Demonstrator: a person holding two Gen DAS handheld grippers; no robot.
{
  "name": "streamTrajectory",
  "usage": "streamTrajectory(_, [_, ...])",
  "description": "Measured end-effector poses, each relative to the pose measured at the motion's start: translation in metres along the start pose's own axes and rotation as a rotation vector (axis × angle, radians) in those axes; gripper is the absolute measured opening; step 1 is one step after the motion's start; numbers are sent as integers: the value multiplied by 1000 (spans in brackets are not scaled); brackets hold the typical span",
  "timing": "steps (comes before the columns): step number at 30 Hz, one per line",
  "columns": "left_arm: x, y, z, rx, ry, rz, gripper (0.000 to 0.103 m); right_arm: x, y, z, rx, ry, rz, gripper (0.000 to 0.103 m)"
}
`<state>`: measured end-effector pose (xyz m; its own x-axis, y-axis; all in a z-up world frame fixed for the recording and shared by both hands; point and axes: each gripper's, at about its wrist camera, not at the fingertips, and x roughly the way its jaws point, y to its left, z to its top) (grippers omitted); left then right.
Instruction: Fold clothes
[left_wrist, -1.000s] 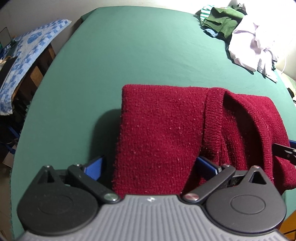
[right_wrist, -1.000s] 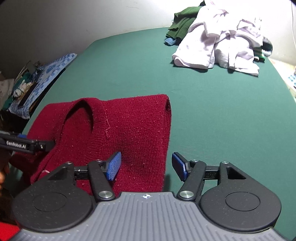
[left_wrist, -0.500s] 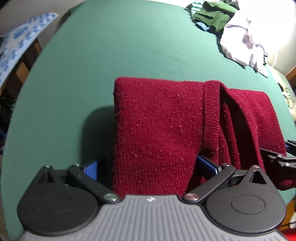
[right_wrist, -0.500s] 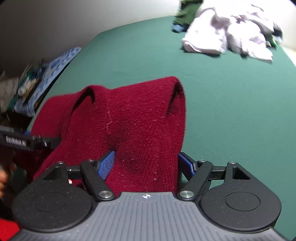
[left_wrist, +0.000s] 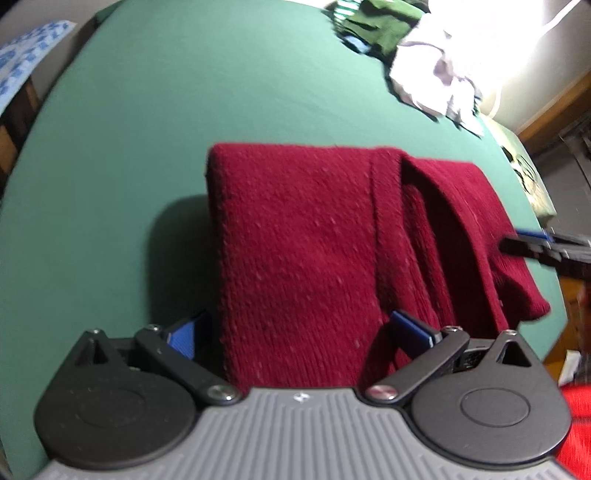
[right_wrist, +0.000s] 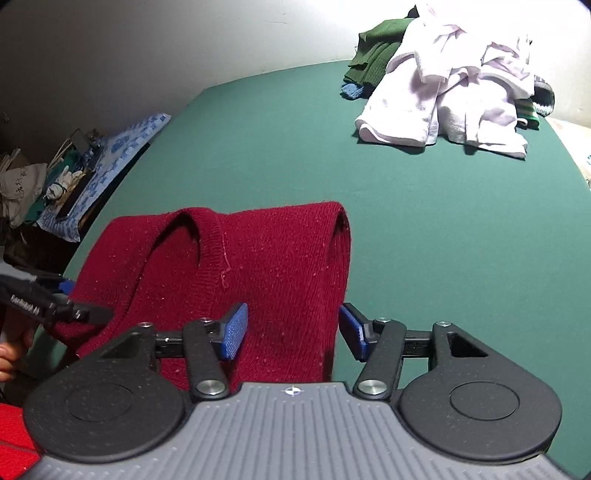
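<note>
Sweater (right_wrist: 266, 280), dark red, lies folded at the near edge of the green tabletop (right_wrist: 424, 229), with unsorted clothes (right_wrist: 450, 99) heaped at the far corner. Right tool (right_wrist: 291, 330) has just been closing from its widest; its jaws now straddle the sweater's near right part, one pad on top, the other just beside the edge, no firm grip evident. Left tool (left_wrist: 299, 332) stands open around the near left part. Judgement: both are positioned for the next fold
</note>
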<state>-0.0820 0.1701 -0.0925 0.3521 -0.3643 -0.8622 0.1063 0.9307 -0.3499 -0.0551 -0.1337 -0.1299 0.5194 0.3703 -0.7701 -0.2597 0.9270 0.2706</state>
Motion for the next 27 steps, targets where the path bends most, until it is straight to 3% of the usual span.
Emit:
streamTrajectory(5, [5, -3, 0, -13, -4, -53, 102, 21, -15, 6, 92, 47, 9, 64])
streamTrajectory(9, [8, -5, 3, -22, -10, -67, 102, 22, -21, 6, 57, 57, 12, 69])
streamTrajectory(14, [11, -6, 5, -28, -10, -91, 102, 25, -33, 6, 116, 114, 78, 69])
streamTrajectory(18, [12, 5, 12, -115, -23, -143, 102, 31, -28, 4, 109, 126, 103, 72])
streamTrajectory(27, [14, 0, 12, -82, -23, -109, 102, 28, -22, 0, 109, 136, 78, 74])
